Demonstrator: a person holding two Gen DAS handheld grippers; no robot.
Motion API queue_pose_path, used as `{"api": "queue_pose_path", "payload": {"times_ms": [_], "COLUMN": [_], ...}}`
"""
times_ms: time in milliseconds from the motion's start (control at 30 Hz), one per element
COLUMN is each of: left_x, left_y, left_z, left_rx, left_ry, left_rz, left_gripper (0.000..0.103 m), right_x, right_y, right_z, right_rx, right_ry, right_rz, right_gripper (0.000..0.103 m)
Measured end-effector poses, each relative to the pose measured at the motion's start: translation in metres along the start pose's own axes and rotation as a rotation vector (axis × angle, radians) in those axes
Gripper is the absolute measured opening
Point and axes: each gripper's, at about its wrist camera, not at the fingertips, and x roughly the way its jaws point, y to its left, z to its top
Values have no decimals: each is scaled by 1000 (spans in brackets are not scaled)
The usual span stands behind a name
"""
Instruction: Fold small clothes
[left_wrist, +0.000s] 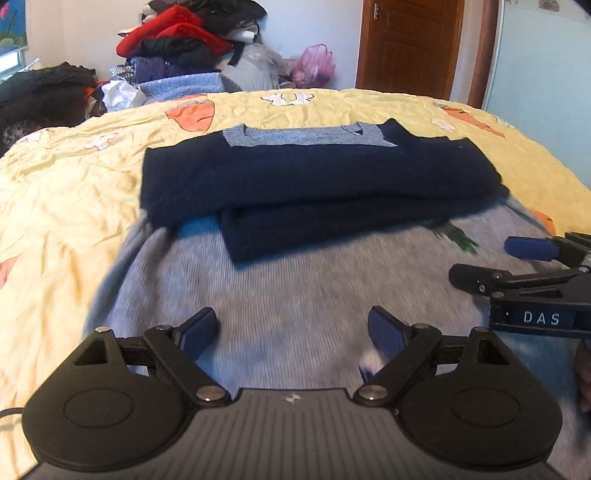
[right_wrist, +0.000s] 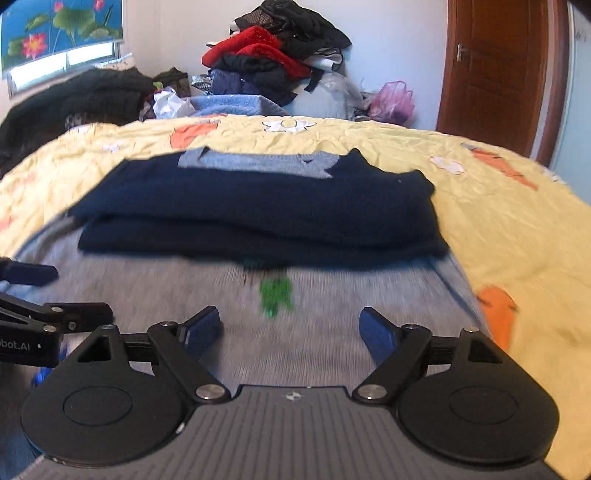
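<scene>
The grey sweater (left_wrist: 295, 295) lies spread flat on the bed, over the yellow bedspread (left_wrist: 74, 192) with its orange carrot and white flower prints. Its near part fills the space right under both grippers. A small green motif (right_wrist: 275, 295) shows on the knit just short of the dark sleeves. The navy sleeves (left_wrist: 314, 184) are folded across the upper body of the garment, one layer stacked on the other, running side to side. Beyond them the grey collar (left_wrist: 306, 136) peeks out at the far edge.

The left gripper (left_wrist: 291, 334) hangs low over the grey knit with its blue-padded fingers spread wide apart and nothing between them. A bit of white fluff (left_wrist: 369, 359) sits by its right pad. The right gripper (right_wrist: 290, 330) is likewise spread wide over the sweater, holding nothing, just beside its partner. In the left wrist view its fingers reach in from the right edge, also parted. The cloth beneath both looks blurred, so I cannot tell whether the pads touch it.

Past the bed a pile of clothes (right_wrist: 273, 62), red and black on top, is heaped against the wall. A pink plastic bag (right_wrist: 391, 98) rests near the brown wooden door (right_wrist: 495, 74). A lotus-print blind (right_wrist: 59, 33) hangs at the window on the left
</scene>
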Motion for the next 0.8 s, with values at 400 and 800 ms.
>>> {"api": "queue_pose_path", "payload": {"times_ms": [400, 800], "left_x": [-46, -53], "left_y": [-11, -9], "left_z": [-56, -69], "left_rx": [2, -10], "left_ry": [-2, -46], "left_rz": [50, 38], "left_gripper": [103, 103], "right_x": [-61, -73], "right_y": [14, 19], "right_z": [-52, -68], "right_rx": [39, 20], "right_ry": [-4, 9], "right_rz": [-37, -34], "right_gripper": [100, 103]}}
